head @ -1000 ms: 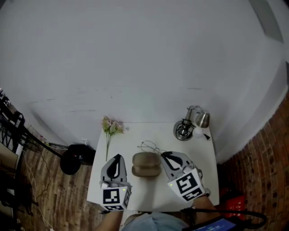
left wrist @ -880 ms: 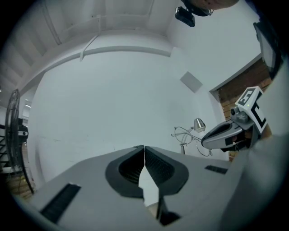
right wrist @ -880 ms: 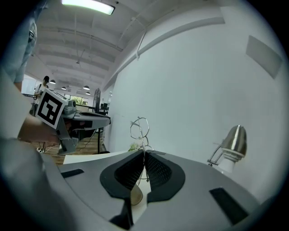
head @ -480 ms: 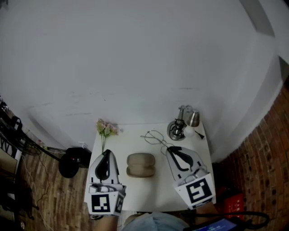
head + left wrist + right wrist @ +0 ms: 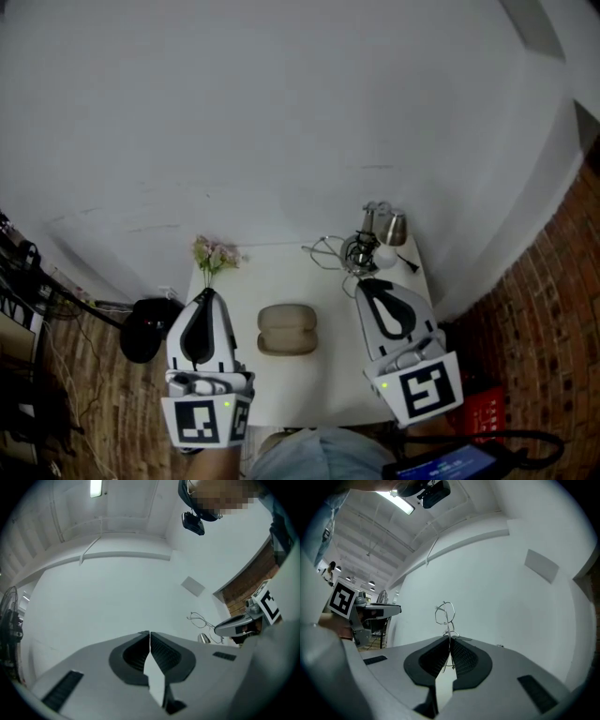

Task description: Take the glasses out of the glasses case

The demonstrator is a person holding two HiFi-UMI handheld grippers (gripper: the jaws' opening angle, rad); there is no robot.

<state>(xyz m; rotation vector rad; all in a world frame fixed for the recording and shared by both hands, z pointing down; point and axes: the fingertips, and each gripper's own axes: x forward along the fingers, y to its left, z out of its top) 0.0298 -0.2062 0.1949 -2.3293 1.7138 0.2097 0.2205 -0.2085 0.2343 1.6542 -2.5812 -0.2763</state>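
A brown glasses case lies in the middle of the small white table. Both grippers are held high above the table, one on each side of the case. My right gripper is shut on the thin wire-framed glasses. One temple is pinched between its pads, and the lenses stick out past the tips. My left gripper is shut with nothing in it. The glasses also show in the left gripper view, at the tip of the right gripper.
A small bunch of pink flowers lies at the table's back left corner. Metal cups and a strainer stand at its back right corner. A black round object sits on the wooden floor to the left. A white wall rises behind the table.
Both grippers have risen and drawn apart from the case. The right one has carried the glasses up and away from beside the case. The case stays on the table.
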